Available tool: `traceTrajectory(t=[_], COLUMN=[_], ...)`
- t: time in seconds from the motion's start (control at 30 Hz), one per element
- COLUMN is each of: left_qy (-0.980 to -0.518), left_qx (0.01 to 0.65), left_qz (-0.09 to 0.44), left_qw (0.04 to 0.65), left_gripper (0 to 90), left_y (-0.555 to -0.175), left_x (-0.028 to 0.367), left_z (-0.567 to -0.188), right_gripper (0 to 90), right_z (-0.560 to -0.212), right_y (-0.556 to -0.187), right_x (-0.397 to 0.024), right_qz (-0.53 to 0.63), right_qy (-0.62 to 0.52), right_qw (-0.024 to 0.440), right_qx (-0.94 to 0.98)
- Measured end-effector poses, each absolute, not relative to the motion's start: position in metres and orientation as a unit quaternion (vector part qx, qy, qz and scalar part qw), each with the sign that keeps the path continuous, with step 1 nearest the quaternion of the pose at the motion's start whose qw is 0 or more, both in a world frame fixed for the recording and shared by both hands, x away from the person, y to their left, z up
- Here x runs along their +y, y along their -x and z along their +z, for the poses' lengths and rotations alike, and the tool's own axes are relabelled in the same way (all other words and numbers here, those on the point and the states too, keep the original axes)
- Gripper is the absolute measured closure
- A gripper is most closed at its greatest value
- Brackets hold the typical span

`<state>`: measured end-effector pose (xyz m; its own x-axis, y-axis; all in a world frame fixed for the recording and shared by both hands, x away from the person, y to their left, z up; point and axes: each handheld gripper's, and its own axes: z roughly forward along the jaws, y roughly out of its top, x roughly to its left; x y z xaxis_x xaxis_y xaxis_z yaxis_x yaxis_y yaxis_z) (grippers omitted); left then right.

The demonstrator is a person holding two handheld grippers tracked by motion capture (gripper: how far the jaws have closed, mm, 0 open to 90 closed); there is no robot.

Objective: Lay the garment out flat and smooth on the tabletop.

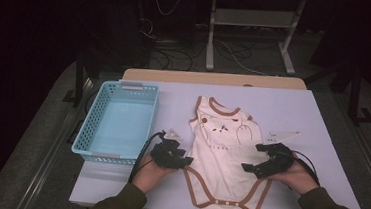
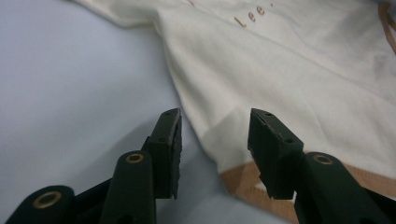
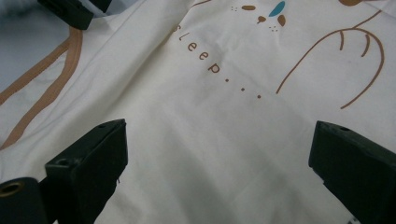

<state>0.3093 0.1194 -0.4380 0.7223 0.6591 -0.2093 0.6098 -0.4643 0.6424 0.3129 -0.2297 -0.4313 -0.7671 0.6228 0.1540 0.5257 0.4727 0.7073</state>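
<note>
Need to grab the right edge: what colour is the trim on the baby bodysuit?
Brown trim on the cream bodysuit, clearest in the high view.

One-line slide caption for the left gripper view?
Left gripper open, jaws straddling the brown-trimmed edge of a cream baby bodysuit on the white table.

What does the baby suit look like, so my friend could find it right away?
Look at the white table first. Right of the blue basket, between the two hands, lies the baby suit, spread flat. It is cream with brown trim at the neck, arms and legs, has a little drawn animal on the chest, and is the one piece of cloth there.
</note>
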Motion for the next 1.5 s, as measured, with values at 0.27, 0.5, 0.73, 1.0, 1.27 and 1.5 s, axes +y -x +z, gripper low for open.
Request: traceTrajectory(t=[0.27,0.5,0.73,1.0,1.27,1.5], left_qy=[-0.863,-0.864,-0.858,-0.851,-0.845,-0.845], left_qx=[0.369,0.367,0.38,0.361,0.339,0.323], left_qz=[0.023,0.025,0.019,0.035,0.024,0.024], left_qw=[0.345,0.343,0.346,0.379,0.412,0.426], left_gripper=[80.7,87.8,87.4,59.7,45.0,37.0], left_y=[-0.306,-0.296,-0.282,-0.283,-0.288,-0.288], left_x=[0.123,0.13,0.147,0.14,0.119,0.106], left_z=[-0.44,-0.436,-0.433,-0.427,-0.426,-0.424], right_gripper=[4.3,4.3,4.3,4.3,4.8,6.0], right_z=[-0.431,-0.431,-0.431,-0.429,-0.424,-0.421], right_y=[-0.313,-0.313,-0.314,-0.32,-0.335,-0.347], right_x=[-0.229,-0.23,-0.229,-0.229,-0.229,-0.23], right_qz=[0.388,0.388,0.387,0.386,0.388,0.39], right_qy=[-0.335,-0.336,-0.334,-0.34,-0.353,-0.362], right_qw=[0.064,0.065,0.068,0.07,0.079,0.086], right_qx=[0.856,0.856,0.857,0.855,0.848,0.842])
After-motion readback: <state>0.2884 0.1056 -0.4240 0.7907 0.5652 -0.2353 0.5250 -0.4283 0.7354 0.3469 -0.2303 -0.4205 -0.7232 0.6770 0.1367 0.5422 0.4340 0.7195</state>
